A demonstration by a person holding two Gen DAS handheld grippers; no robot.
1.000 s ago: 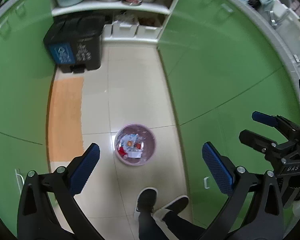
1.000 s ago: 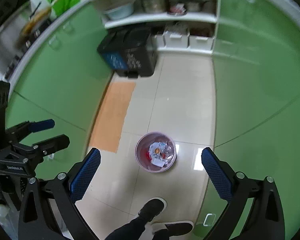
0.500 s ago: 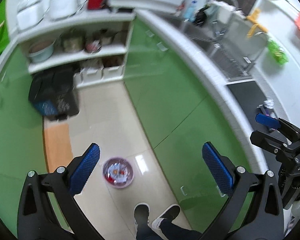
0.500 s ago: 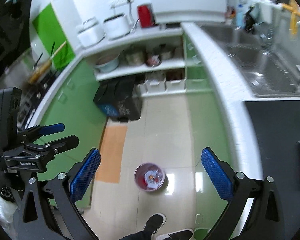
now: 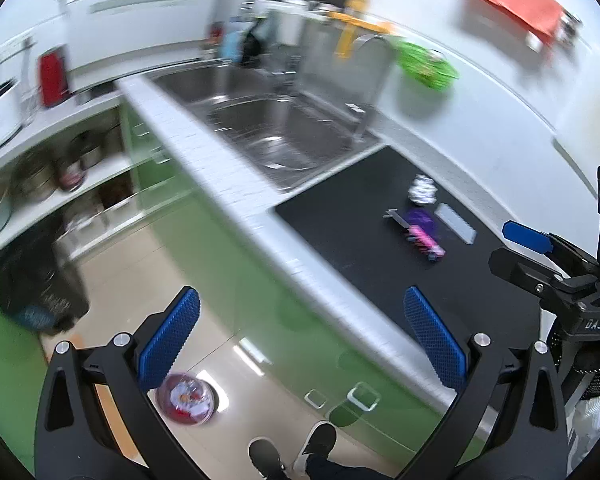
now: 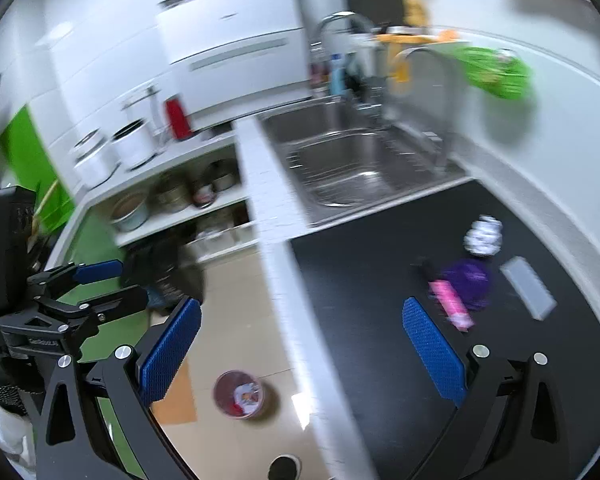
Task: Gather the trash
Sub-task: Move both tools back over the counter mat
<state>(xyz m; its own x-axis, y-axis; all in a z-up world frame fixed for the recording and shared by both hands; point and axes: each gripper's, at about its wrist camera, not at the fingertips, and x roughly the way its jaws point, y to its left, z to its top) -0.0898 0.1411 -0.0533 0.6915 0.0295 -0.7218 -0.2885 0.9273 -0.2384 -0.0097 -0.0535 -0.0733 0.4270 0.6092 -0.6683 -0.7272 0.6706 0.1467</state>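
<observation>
Both hand-held grippers empty, facing the trash on the black tabletop.

Right hand-held gripper (image 6: pixel 302 344) and left hand-held gripper (image 5: pixel 300 334) both spread wide, grasping nothing. Far right: pink wrapper (image 6: pixel 452 309), purple wrapper (image 6: pixel 470 282), crumpled white wrapper (image 6: pixel 483 236). Trash basket (image 6: pixel 239 393) on floor, near left. Step: approach; next, descend and close on one wrapper.

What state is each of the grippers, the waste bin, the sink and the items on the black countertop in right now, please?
Left gripper: open, empty.
Right gripper: open, empty.
Pink waste bin: upright on the floor, uncovered, trash inside.
Sink: basin looks empty, no water visibly running.
Crumpled white wrapper: lying on the black countertop, uncollected.
Purple wrapper: lying flat, uncollected.
Pink item: lying beside the purple wrapper.
</observation>
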